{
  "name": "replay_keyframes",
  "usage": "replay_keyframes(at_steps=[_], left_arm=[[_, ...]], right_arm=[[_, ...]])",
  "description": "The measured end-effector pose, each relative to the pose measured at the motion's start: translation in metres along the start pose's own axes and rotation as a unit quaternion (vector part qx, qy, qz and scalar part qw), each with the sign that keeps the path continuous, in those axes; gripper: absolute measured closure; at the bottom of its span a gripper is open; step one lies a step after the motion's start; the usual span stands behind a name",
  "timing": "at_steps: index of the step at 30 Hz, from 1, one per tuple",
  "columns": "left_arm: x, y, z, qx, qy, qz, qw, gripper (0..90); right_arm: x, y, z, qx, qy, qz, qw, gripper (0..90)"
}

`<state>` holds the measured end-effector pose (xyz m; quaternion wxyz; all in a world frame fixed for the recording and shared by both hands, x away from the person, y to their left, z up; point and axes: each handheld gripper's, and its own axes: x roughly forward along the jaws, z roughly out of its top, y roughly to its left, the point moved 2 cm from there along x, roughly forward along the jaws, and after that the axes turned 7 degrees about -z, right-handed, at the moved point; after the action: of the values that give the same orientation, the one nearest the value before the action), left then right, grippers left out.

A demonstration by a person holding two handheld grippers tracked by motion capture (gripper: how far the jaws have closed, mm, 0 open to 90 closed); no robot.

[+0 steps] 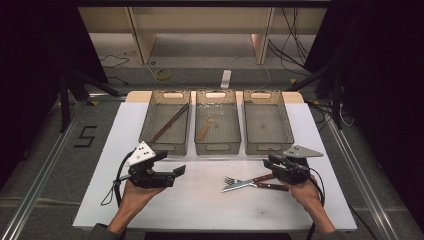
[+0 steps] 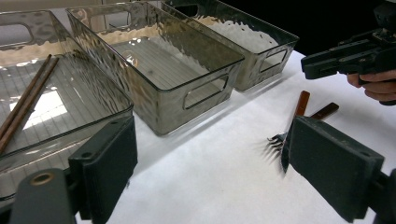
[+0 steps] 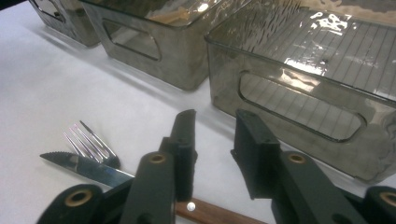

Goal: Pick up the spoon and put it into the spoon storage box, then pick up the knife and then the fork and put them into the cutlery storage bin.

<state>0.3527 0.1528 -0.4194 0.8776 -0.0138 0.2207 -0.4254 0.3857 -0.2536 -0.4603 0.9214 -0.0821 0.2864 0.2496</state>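
The right hand-held gripper (image 3: 212,154) hovers part-open and empty over the knife (image 3: 88,168); the left hand-held gripper (image 2: 210,172) gapes wide, empty.

Bright overhead light floods the white bench (image 1: 200,200), surroundings falling black; glare ripples on the clear bins (image 2: 159,60), soft shadows beneath, near jaws slightly blurred.

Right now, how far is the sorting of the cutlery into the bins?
Done: chopsticks lie in the left bin, and a wooden utensil lies in the middle bin. In hand: the right gripper, open, hovers above the knife. Left: knife and fork on the table; the right bin looks empty.
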Motion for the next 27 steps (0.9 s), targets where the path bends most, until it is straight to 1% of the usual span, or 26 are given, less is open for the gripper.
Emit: replay_keyframes(at_steps=[3, 5, 8, 12, 14, 15, 17, 20, 21, 22, 25, 27], left_arm=[[-0.003, -0.001, -0.001, 0.001, -0.006, -0.002, 1.0000, 14.9], [-0.004, -0.001, -0.002, 0.003, -0.006, 0.003, 1.0000, 14.9], [-0.004, 0.000, -0.003, -0.001, -0.004, 0.005, 1.0000, 15.0], [-0.003, -0.001, -0.003, 0.006, -0.003, 0.010, 0.9999, 15.0], [-0.003, -0.001, -0.003, 0.004, -0.002, 0.010, 0.9999, 14.9], [-0.003, -0.001, -0.003, 0.000, -0.005, 0.010, 0.9999, 14.9], [-0.004, 0.000, -0.003, -0.001, -0.008, 0.010, 0.9999, 15.0], [-0.006, -0.002, -0.002, 0.002, -0.010, 0.009, 0.9999, 14.9], [-0.007, -0.003, -0.002, 0.005, -0.012, 0.009, 0.9999, 15.0], [-0.007, -0.003, -0.002, 0.003, -0.014, 0.009, 0.9999, 15.0], [-0.007, -0.003, -0.003, 0.006, -0.008, 0.009, 0.9999, 15.0], [-0.007, -0.002, -0.003, 0.003, -0.010, 0.009, 0.9999, 15.0]], right_arm=[[0.001, -0.002, -0.001, -0.003, 0.005, -0.001, 1.0000, 76.9], [0.001, -0.002, -0.001, -0.007, 0.007, -0.004, 0.9999, 81.0], [0.004, -0.004, -0.003, -0.005, 0.021, -0.009, 0.9997, 85.6], [0.011, -0.006, -0.007, -0.010, 0.041, -0.014, 0.9990, 89.2], [0.015, -0.008, -0.009, -0.008, 0.051, -0.014, 0.9986, 89.9], [0.017, -0.009, -0.009, -0.007, 0.057, -0.015, 0.9982, 89.9], [0.020, -0.011, -0.012, -0.006, 0.072, -0.013, 0.9973, 89.9], [0.024, -0.011, -0.016, -0.013, 0.093, -0.012, 0.9955, 89.9], [0.025, -0.011, -0.017, -0.016, 0.096, -0.013, 0.9951, 89.9], [0.026, -0.010, -0.018, -0.015, 0.101, -0.014, 0.9947, 89.9], [0.026, -0.010, -0.020, -0.019, 0.111, -0.013, 0.9936, 89.9], [0.027, -0.009, -0.021, -0.020, 0.119, -0.014, 0.9926, 89.9]])
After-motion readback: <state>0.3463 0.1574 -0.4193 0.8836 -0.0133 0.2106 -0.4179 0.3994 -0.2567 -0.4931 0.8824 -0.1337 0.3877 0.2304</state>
